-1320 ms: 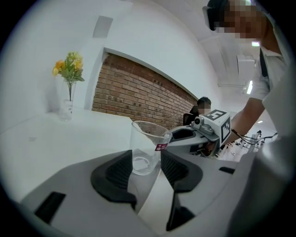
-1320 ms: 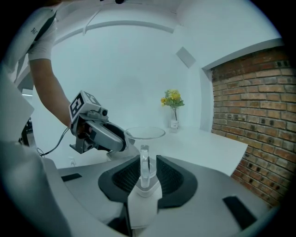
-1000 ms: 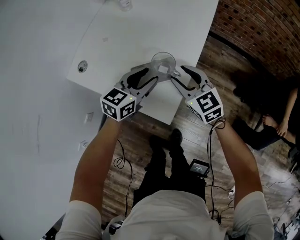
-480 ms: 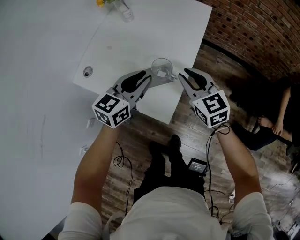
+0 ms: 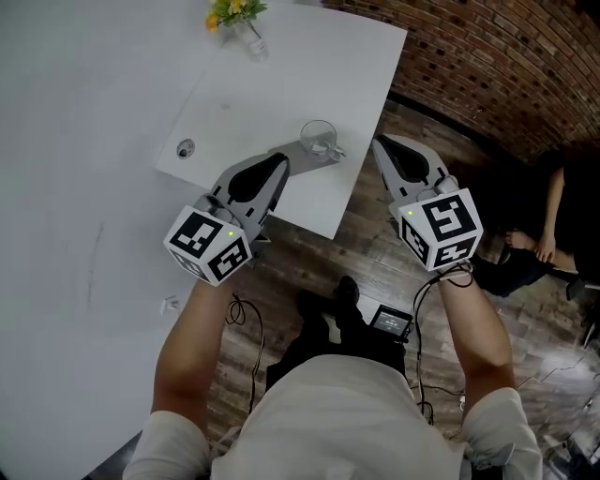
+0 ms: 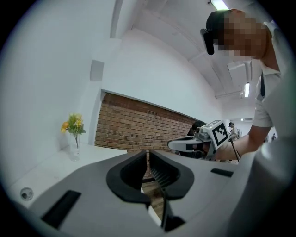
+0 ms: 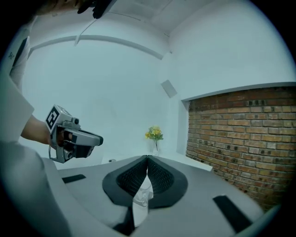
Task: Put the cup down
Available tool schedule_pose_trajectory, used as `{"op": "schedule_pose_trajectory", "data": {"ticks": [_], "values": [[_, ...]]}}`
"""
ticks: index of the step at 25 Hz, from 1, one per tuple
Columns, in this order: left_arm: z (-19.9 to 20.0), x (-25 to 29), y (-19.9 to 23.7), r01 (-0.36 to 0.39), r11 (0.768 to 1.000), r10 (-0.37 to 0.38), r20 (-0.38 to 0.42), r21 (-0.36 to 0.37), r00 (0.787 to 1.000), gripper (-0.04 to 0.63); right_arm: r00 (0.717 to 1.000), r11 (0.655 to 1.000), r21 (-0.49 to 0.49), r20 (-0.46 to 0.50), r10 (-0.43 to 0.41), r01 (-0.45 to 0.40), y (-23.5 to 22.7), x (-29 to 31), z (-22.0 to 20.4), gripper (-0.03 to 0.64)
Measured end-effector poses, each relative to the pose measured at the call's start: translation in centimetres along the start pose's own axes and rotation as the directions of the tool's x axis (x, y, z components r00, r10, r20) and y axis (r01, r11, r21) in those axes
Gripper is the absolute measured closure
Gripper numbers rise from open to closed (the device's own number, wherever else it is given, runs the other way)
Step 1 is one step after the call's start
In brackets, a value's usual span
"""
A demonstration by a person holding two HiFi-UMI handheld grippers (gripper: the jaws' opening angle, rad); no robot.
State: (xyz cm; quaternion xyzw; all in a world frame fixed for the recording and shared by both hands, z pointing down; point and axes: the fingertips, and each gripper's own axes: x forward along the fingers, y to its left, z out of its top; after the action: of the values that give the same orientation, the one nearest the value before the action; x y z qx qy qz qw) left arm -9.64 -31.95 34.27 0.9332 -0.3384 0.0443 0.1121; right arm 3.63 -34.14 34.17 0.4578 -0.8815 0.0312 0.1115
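The clear glass cup (image 5: 319, 137) stands upright on the white table (image 5: 281, 75), near its front right edge, with nothing holding it. My left gripper (image 5: 323, 156) has its fingertips just on my side of the cup. Its jaws are closing, down to a thin slit, and nothing is between them in the left gripper view (image 6: 148, 152). My right gripper (image 5: 379, 143) hovers off the table edge to the right of the cup, shut and empty (image 7: 147, 158). Part of the cup (image 7: 141, 199) shows through the slot below its tips.
A small vase of yellow flowers (image 5: 246, 26) stands at the table's far edge. A small round fitting (image 5: 186, 148) sits in the tabletop to the left. A brick wall (image 5: 506, 56) runs on the right above the wooden floor. A seated person (image 5: 553, 216) is at the far right.
Both grippers have drawn back from the cup toward me and their jaws have come together. The cup stays standing on the table.
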Motion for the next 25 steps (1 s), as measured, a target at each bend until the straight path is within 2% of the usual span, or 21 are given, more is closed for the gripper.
{"op": "schedule_pose_trajectory", "data": {"ticks": [5,11,16,25], "values": [[1.8,-3.3,-3.5,0.006,1.0,-0.007,0.022,0.021,1.0,0.571,0.999,1.0,0.003,0.042,-0.015,0.014,1.3,-4.1,3.2,0.601],[2.0,-7.6,-6.9,0.004,1.0,-0.004,0.054,0.01,0.999,0.571,0.998,0.999,0.006,0.06,-0.035,0.034,3.5,-8.5,4.5,0.603],[1.4,-11.3,-9.6,-0.022,1.0,0.022,0.076,-0.002,0.997,0.571,0.997,0.997,0.052,0.062,-0.053,0.05,5.6,-12.3,4.2,0.603],[-1.7,-15.5,-12.3,-0.052,0.994,0.058,0.059,-0.1,0.997,0.572,0.999,0.994,0.1,0.018,-0.046,0.044,9.4,-15.9,1.5,0.603]]}}
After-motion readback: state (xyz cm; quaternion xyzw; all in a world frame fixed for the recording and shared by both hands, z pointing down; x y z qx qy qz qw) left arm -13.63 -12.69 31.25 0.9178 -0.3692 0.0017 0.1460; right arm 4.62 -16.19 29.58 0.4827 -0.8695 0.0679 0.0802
